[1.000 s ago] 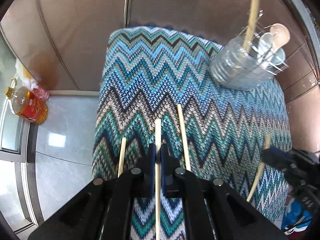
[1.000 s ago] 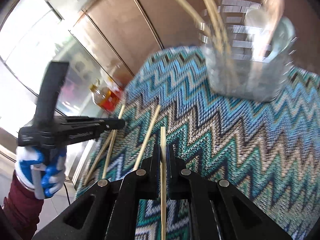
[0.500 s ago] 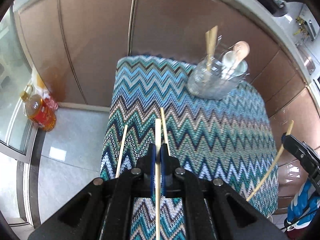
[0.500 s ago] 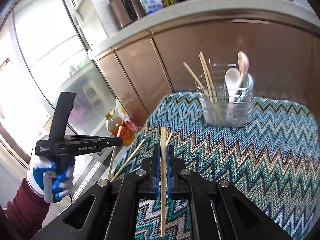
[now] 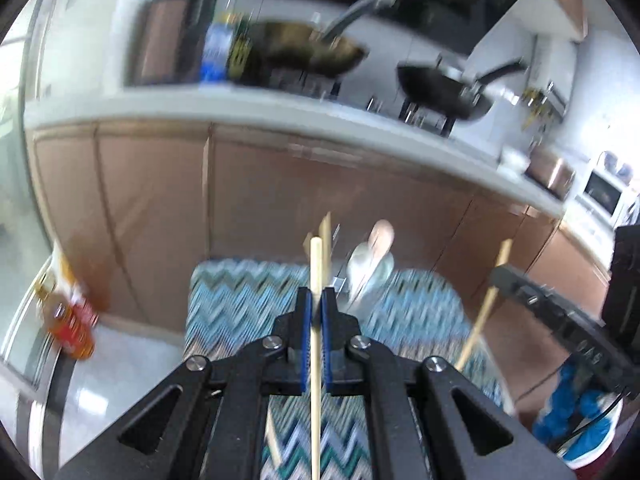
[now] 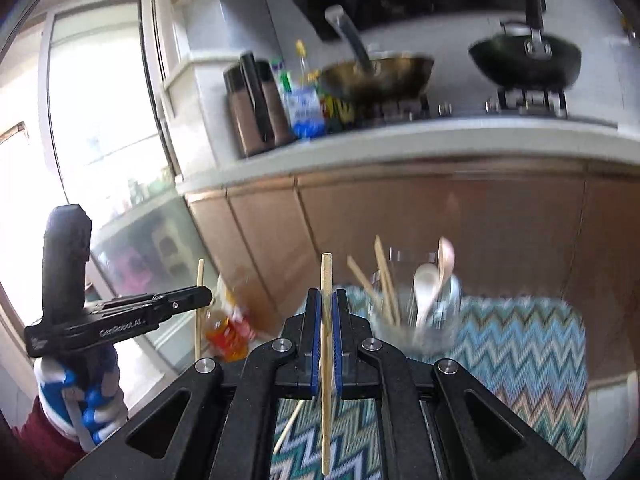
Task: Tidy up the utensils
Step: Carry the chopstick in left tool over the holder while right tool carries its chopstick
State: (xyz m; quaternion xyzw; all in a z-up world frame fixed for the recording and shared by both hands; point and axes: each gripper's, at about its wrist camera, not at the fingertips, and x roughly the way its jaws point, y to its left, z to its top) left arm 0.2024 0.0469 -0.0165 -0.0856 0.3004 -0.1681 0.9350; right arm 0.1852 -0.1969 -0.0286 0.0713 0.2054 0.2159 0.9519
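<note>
My left gripper (image 5: 316, 300) is shut on a wooden chopstick (image 5: 315, 272) that points up and forward, lifted above the zigzag cloth (image 5: 236, 300). My right gripper (image 6: 327, 300) is shut on another chopstick (image 6: 326, 276), also raised. The clear utensil holder (image 6: 432, 320) stands at the far end of the cloth with several chopsticks and two spoons (image 6: 426, 280) in it; it shows blurred in the left wrist view (image 5: 368, 276). The left gripper also shows in the right wrist view (image 6: 192, 300), the right one in the left wrist view (image 5: 504, 276). A loose chopstick (image 6: 288, 428) lies on the cloth.
Brown cabinet doors (image 6: 460, 216) stand behind the cloth-covered table, under a white counter (image 6: 400, 140) with two woks and bottles. An oil bottle (image 5: 72, 328) stands on the floor at the left. Glass doors (image 6: 100, 120) are at the far left.
Both grippers have risen and tilted up with their chopsticks; the views now show the counter and stove instead of looking down on the cloth. The holder appears lower and farther.
</note>
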